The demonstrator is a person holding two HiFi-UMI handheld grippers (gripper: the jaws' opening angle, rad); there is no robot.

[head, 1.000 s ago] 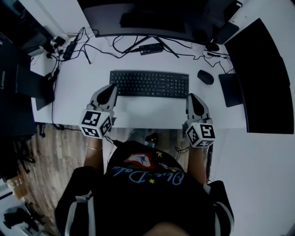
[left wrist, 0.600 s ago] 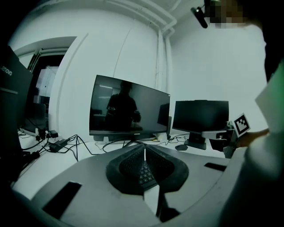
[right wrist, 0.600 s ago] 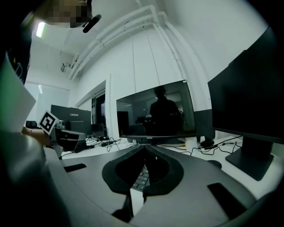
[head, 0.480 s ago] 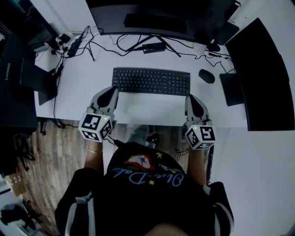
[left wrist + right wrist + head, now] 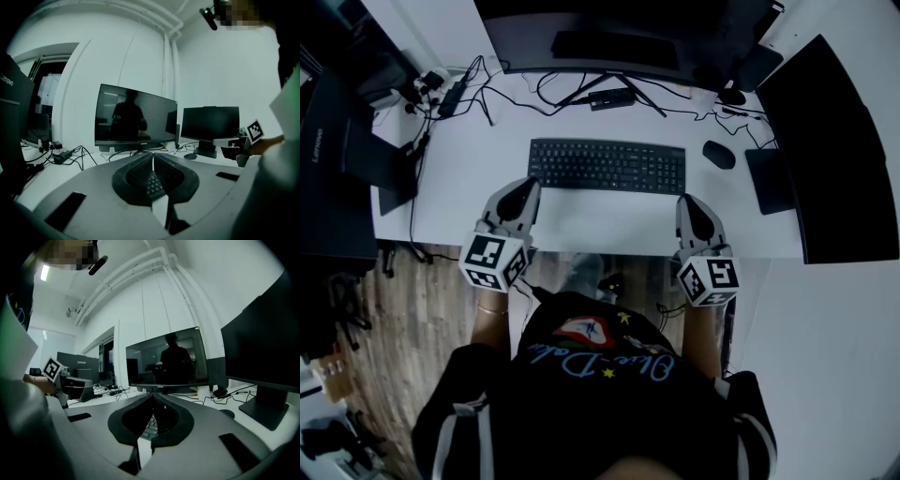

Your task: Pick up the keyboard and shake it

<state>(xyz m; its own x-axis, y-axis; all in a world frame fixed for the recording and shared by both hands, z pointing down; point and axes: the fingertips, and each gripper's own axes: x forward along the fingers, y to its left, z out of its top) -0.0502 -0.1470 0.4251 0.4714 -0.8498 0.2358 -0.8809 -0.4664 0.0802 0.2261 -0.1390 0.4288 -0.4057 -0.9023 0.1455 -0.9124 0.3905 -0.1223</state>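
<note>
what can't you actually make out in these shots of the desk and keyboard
- Key legends on the keyboard: head view, too small to read.
- Most of the keyboard: gripper views, hidden behind left hand-held gripper and right hand-held gripper, both shut.
- Head view: centre monitor cut off by top edge.

Bare counter (image 5: 600,225) lies open along the whole front of the keyboard (image 5: 607,166) and past its left end. At its right end the mouse (image 5: 718,155) sits near, with a monitor base (image 5: 769,181) just beyond. Behind it, loose cables (image 5: 487,91) and the overhanging monitor (image 5: 609,42) crowd the back strip.
</note>
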